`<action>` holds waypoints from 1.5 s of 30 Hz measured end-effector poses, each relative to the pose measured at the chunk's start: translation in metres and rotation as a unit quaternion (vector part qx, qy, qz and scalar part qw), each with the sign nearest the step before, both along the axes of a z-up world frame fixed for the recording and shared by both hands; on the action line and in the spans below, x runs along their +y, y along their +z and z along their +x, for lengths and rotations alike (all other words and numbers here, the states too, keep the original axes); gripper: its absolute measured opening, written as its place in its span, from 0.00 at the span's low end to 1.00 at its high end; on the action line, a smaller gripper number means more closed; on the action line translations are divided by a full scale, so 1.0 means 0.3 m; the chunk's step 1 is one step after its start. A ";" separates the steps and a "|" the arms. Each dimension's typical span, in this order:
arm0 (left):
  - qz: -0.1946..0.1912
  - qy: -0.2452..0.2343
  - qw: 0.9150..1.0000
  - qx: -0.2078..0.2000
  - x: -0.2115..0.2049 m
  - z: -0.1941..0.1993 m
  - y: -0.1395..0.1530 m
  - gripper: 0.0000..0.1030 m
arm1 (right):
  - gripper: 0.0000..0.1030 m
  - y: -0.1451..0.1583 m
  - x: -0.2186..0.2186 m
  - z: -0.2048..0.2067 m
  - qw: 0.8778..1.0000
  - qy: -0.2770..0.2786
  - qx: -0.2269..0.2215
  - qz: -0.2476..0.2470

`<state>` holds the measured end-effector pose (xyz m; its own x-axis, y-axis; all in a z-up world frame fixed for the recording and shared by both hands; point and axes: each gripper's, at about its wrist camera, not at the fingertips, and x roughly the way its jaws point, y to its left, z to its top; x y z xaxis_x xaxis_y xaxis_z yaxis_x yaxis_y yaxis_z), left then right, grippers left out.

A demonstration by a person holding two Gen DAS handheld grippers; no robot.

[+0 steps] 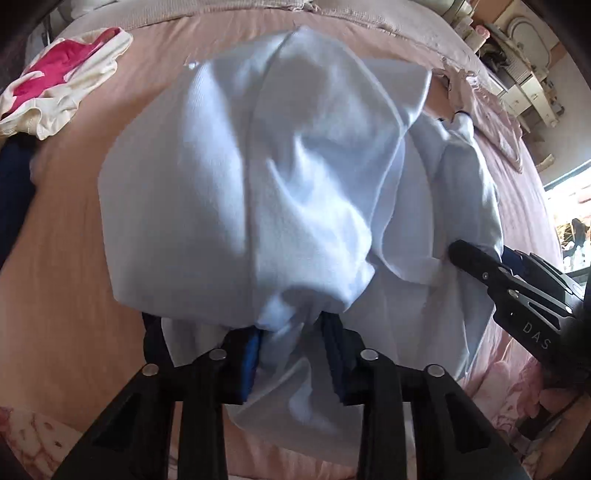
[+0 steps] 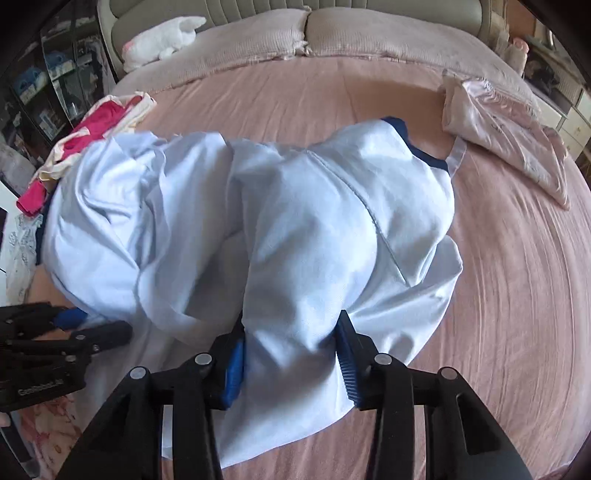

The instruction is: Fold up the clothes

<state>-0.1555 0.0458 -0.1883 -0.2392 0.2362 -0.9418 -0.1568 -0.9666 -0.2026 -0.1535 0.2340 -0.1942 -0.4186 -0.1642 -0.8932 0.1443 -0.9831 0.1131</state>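
A pale blue garment (image 1: 258,192) with dark blue trim lies bunched on the pink bed (image 1: 66,258); it also shows in the right wrist view (image 2: 295,229). My left gripper (image 1: 291,332) is shut on a gathered fold of its near edge. My right gripper (image 2: 291,343) is shut on another bunch of the same garment, and it shows at the right of the left wrist view (image 1: 480,258). The left gripper shows at the lower left of the right wrist view (image 2: 74,328). The blue trim (image 2: 424,147) shows at the garment's far right corner.
A pink and cream garment (image 1: 62,85) lies at the far left of the bed, also in the right wrist view (image 2: 99,122). A folded pale pink cloth (image 2: 506,129) lies at the far right. Pillows (image 2: 332,33) and a white plush toy (image 2: 162,40) are at the headboard.
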 end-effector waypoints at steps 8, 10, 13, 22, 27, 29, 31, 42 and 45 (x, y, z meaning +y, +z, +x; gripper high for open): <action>0.065 0.001 0.982 0.176 -0.089 -0.045 0.456 0.12 | 0.28 0.319 0.050 -0.009 0.985 0.001 0.080 -0.151; 0.031 0.021 0.977 0.210 -0.132 -0.127 0.513 0.13 | 0.28 0.444 0.055 -0.022 0.978 -0.001 0.134 -0.159; 0.002 0.042 0.984 0.175 -0.187 -0.219 0.503 0.13 | 0.63 0.507 0.078 -0.086 0.976 -0.037 0.181 -0.118; 0.059 -0.009 0.994 0.095 -0.126 0.017 0.277 0.73 | 0.81 0.226 0.188 -0.023 0.992 -0.096 0.072 -0.048; 0.062 -0.048 0.995 0.064 -0.041 0.029 0.173 0.73 | 0.81 0.055 0.195 -0.028 0.991 -0.104 -0.003 -0.081; 0.066 -0.065 0.993 0.069 0.009 0.015 0.131 0.73 | 0.81 0.038 0.191 -0.044 0.990 -0.106 -0.005 -0.096; 0.030 -0.085 0.993 0.077 0.071 -0.005 0.084 0.73 | 0.81 0.014 0.168 -0.067 0.992 -0.102 -0.003 -0.070; 0.001 -0.061 0.988 0.140 0.051 -0.080 0.188 0.10 | 0.06 -0.015 0.056 -0.056 0.993 0.003 -0.022 -0.114; 0.012 -0.022 0.976 0.218 -0.037 -0.079 0.406 0.10 | 0.06 0.133 0.035 0.006 0.978 0.042 0.024 -0.203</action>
<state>-0.1792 0.0347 -0.0665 -0.6052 0.2765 -0.7465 -0.2748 -0.9527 -0.1300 -0.1518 0.2444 -0.1542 -0.4291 -0.5365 -0.7267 0.2372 -0.8432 0.4824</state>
